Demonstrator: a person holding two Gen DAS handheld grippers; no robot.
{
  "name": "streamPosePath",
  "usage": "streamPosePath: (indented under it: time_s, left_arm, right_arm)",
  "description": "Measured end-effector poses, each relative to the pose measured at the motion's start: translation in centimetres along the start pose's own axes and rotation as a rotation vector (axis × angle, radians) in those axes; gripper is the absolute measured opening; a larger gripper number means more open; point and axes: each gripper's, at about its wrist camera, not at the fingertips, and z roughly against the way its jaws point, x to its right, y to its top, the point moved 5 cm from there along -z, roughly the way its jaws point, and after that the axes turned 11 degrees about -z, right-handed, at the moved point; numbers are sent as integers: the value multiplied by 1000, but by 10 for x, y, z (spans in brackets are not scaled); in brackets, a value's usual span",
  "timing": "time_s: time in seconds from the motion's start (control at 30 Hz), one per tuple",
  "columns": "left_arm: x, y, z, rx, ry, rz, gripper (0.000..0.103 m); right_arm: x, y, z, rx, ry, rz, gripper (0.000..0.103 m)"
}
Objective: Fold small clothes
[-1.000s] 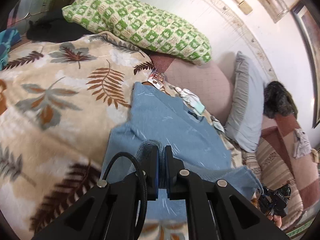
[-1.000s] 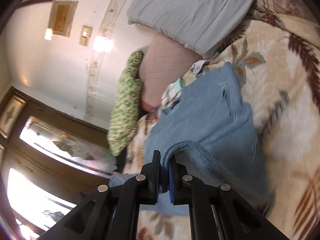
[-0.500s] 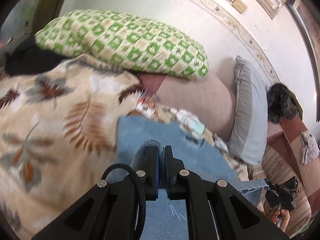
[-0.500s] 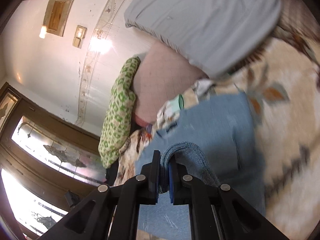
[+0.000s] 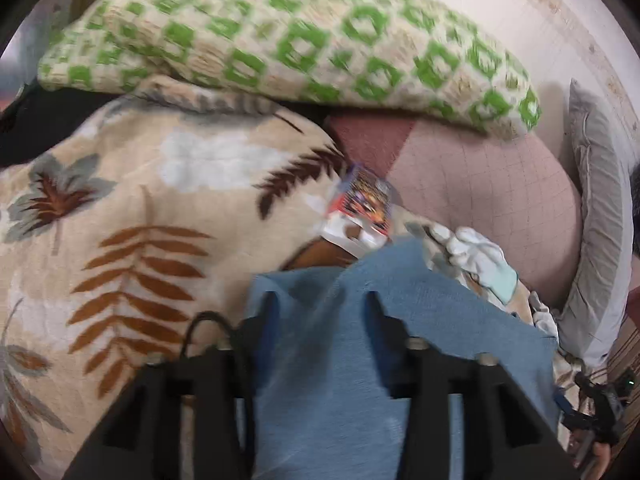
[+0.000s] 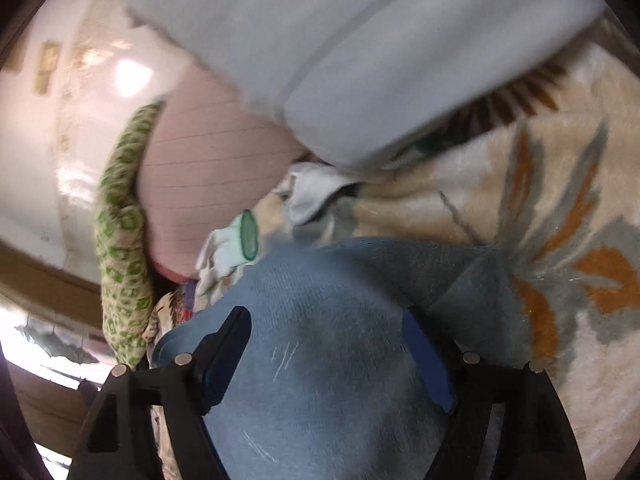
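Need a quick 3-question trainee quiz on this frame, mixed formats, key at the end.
1. True or false: the left gripper is clamped shut on the blue knitted garment.
2. What lies under the blue knitted garment?
A. bare wooden floor
B. cream fleece blanket with leaf print
C. metal tray
3. Fill in: the pillow lying along the wall has a ____-and-cream checked cover.

Key:
1. False: the jaws of both grippers are opening, the right gripper too, and the garment lies loose between the fingers.
2. B
3. green
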Motion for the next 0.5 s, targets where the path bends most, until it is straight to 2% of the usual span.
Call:
streamPosePath:
  time_s: [0.1,0.17,0.27,0.3,0.33,0.37,0.4,0.43,0.47,0.5]
  left_arm:
    - [-13,-7,36,51,-11,-6,51]
    - [-15,-18,68,84,-54,-19,56]
    - [-14,-44,105,138,-62,-27,73]
    - [-13,-57,111,148,-46,-29,85]
    - [-9,-65,108,132,-35,-43,90]
    - [-5,-75,96,83,-26,-60,91]
    - [-2,-88,78,-8,-10,-83,90]
    - [0,-106,56,-158,24,-116,88]
    - [1,-115,49,-218,33,-130,84]
    - [3,-119,54,-210,29,-135,77]
  right_arm:
    - [-2,-8,28,49,5,-4,82]
    - [-11,-26,52,11,103,-6,82]
    - [-16,-67,79,-52,212,17,88]
    - [-14,-78,77,-76,218,14,89]
    - [-4,-90,69,-118,197,4,89]
    - [12,-97,54,-165,127,-5,90]
    - [30,-100,41,-195,54,-34,86]
    - [36,-99,42,-173,76,-74,85]
    - [32,-96,54,-135,82,-104,85]
    - [23,-98,68,-108,59,-96,87]
